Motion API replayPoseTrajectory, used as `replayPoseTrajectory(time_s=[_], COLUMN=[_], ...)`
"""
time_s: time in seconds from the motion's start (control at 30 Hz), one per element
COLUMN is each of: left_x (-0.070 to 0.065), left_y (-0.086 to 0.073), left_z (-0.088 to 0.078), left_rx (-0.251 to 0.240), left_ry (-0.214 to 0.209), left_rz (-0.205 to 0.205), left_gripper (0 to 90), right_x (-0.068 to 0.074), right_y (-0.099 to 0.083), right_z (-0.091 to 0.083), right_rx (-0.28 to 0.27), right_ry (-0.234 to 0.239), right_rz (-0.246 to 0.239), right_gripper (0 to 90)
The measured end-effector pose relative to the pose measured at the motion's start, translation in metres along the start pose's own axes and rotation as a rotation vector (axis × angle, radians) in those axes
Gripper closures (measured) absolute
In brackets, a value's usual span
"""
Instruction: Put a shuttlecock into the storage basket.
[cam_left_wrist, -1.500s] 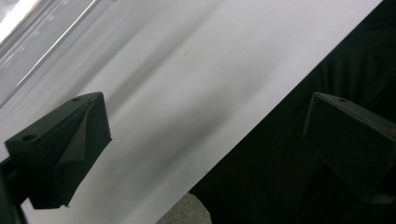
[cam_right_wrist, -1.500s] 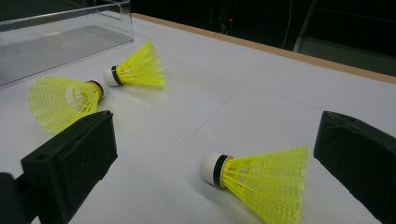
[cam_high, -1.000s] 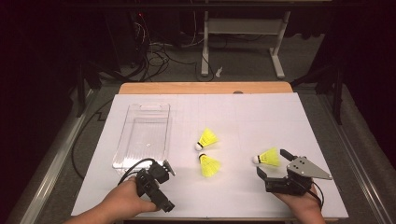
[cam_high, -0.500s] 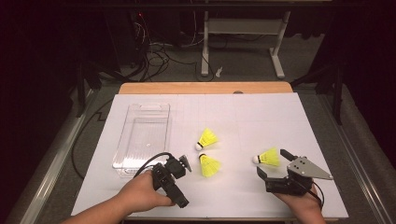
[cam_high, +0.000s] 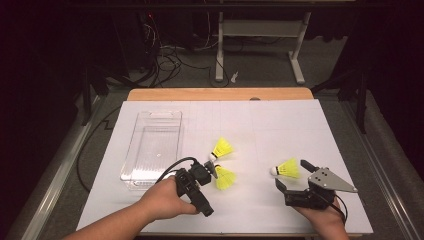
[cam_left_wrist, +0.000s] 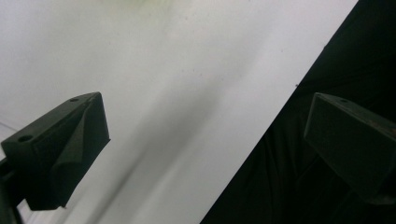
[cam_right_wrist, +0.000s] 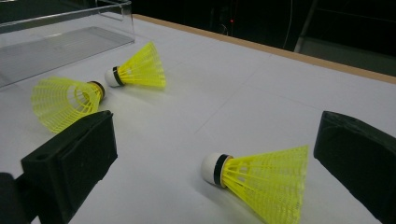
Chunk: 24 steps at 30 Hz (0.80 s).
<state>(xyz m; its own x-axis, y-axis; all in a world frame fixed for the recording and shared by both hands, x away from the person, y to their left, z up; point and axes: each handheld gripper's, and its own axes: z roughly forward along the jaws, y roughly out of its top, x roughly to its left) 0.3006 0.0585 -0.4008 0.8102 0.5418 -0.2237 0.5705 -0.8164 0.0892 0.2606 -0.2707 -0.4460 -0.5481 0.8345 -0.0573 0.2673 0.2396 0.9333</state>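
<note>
Three yellow shuttlecocks with white cork tips lie on the white table. My right gripper (cam_high: 292, 175) (cam_right_wrist: 215, 140) is open, and one shuttlecock (cam_high: 285, 169) (cam_right_wrist: 261, 179) lies on the table between its jaws, untouched. A second shuttlecock (cam_high: 226, 178) (cam_right_wrist: 65, 100) lies just right of my left gripper (cam_high: 206, 171) (cam_left_wrist: 208, 116), which is open and holds nothing. The left gripper view has a faint yellow blur at its top edge. The third shuttlecock (cam_high: 222, 148) (cam_right_wrist: 140, 70) lies a little farther back.
A clear plastic bin (cam_high: 131, 150) (cam_right_wrist: 60, 42) stands empty at the left of the table. A wooden strip (cam_high: 220, 94) runs along the far edge. A cable (cam_high: 172, 167) loops from my left gripper. Dark floor lies beyond the table edge in the left gripper view.
My left hand has carried its gripper right and slightly forward, up beside the near middle shuttlecock. The right gripper and all shuttlecocks have stayed put.
</note>
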Motion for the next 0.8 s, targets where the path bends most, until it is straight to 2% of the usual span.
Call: replayPoseTrajectory(time_s=[0.43, 0.8], left_x=[0.005, 0.008], left_y=[0.031, 0.051], left_z=[-0.005, -0.011], left_rx=[-0.001, 0.000], left_ry=[0.006, 0.019], left_rz=[0.001, 0.006], left_gripper=[1.2, 2.7], right_x=[-0.002, -0.003], right_y=[0.000, 0.000], right_z=[-0.001, -0.001], right_rx=[-0.001, -0.003], right_ry=[-0.001, 0.000], right_rz=[0.004, 0.002], right_gripper=[0.0, 0.0])
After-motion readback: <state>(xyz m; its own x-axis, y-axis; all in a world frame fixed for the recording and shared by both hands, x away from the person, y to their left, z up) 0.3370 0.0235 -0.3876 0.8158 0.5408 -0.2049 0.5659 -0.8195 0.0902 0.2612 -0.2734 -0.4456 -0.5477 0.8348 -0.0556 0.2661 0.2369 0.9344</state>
